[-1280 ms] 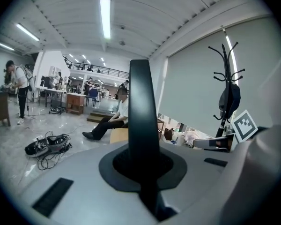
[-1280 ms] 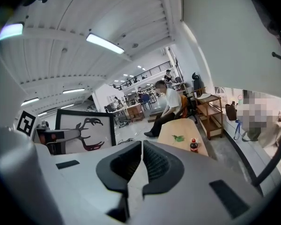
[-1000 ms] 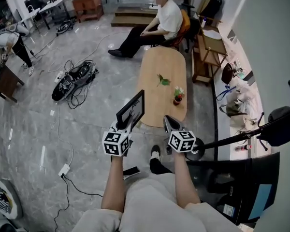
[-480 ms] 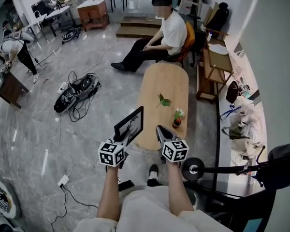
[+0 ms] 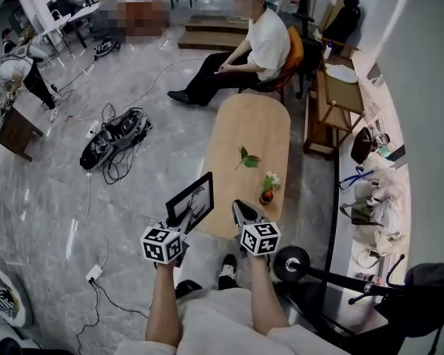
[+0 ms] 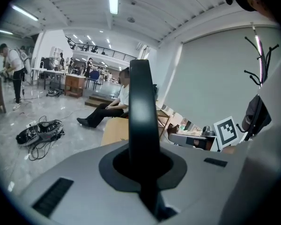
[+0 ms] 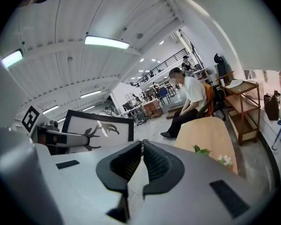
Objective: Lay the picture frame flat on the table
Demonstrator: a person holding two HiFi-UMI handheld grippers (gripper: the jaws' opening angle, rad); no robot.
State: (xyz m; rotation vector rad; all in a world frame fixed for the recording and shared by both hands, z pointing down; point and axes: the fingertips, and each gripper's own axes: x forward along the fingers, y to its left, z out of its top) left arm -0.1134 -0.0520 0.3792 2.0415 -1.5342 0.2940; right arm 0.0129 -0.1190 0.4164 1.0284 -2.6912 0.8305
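Head view. Left gripper (image 5: 182,217) clamped on the lower edge of the frame (image 5: 192,200). Frame is off the bench (image 5: 256,128), tilted, picture side facing 4 o'clock, over the bench's near end at about 7 o'clock of the top. Right gripper (image 5: 241,210) is just beside it at 3 o'clock, over the near edge, carrying nothing. On the bench: a green sprig (image 5: 246,157) mid-top, a small flower pot (image 5: 267,191) towards 5 o'clock. Seated person (image 5: 246,46) at the far end, 12 o'clock. Cable heap (image 5: 115,133) on the floor at 9 o'clock.

Left gripper view. Frame seen edge-on, a dark upright bar pinched between the jaws and rising towards 12 o'clock. Right gripper's marker cube (image 6: 225,131) at 3 o'clock.

Right gripper view. Jaws pressed together, tips touching, nothing between them. Frame at 10 o'clock, face-on: black border, pale picture with a dark antler-like figure. Bench, sprig and flowers at 3 to 4 o'clock.
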